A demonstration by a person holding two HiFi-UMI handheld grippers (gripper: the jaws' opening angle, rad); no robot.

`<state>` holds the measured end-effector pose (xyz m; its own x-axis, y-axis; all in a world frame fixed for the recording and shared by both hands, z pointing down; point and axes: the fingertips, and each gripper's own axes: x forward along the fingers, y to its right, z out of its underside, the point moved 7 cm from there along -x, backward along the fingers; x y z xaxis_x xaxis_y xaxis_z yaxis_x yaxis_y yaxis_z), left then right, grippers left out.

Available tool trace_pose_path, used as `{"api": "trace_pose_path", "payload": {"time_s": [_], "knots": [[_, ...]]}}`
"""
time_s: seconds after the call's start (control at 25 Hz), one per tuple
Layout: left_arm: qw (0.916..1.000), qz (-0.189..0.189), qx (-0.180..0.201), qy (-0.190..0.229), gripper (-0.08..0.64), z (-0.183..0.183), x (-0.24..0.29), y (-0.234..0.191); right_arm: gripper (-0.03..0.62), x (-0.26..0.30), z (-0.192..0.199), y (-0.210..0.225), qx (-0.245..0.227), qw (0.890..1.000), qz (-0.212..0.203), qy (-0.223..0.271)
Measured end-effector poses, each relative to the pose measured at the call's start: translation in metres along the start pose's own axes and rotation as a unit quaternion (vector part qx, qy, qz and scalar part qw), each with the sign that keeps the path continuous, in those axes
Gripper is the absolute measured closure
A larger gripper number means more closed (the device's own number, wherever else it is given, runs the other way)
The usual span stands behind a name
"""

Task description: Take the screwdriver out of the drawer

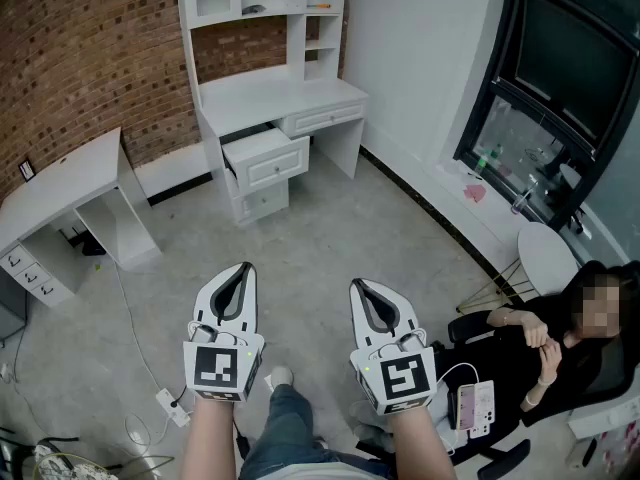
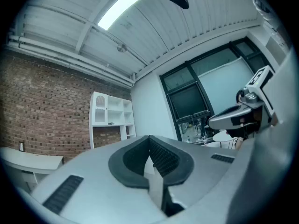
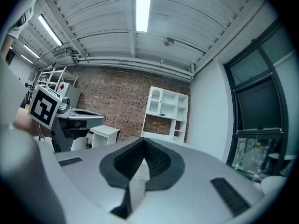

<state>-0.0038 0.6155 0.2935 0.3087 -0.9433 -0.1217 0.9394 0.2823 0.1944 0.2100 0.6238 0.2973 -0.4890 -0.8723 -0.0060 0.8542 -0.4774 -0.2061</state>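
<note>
A white desk with a shelf unit [image 1: 270, 88] stands against the brick wall, far ahead of me. Its left pedestal drawer [image 1: 265, 158] is pulled partly out; I cannot see what is inside it. No screwdriver shows in any view. My left gripper [image 1: 243, 268] and right gripper [image 1: 358, 285] are held side by side over the concrete floor, well short of the desk. Both point forward. In the left gripper view the left gripper [image 2: 149, 139] has its jaws together with nothing between them. The right gripper [image 3: 144, 141] looks the same in its own view.
A second white desk [image 1: 70, 183] stands at the left. A person [image 1: 540, 358] sits in a black chair at the lower right, beside a round white table [image 1: 548, 258]. A power strip [image 1: 165, 403] with cables lies on the floor at the lower left. A dark window [image 1: 560, 78] fills the right wall.
</note>
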Motion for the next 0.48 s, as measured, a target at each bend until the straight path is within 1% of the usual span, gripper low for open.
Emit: {"api": "trace_pose_path", "payload": {"time_s": [0.16,0.36,0.48], "knots": [[0.9999,0.010,0.001,0.009,0.548,0.003,0.019,-0.011,0.583,0.024,-0.003,0.006,-0.004,1.000,0.001,0.005],[0.9997,0.004,-0.025,0.000,0.546,0.021,0.048,-0.035,0.583,0.063,0.005,0.008,-0.007,1.000,-0.010,-0.007],[0.9996,0.001,-0.027,-0.007,0.547,0.035,0.071,-0.055,0.583,0.097,0.011,0.007,-0.010,1.000,-0.022,-0.015]]}}
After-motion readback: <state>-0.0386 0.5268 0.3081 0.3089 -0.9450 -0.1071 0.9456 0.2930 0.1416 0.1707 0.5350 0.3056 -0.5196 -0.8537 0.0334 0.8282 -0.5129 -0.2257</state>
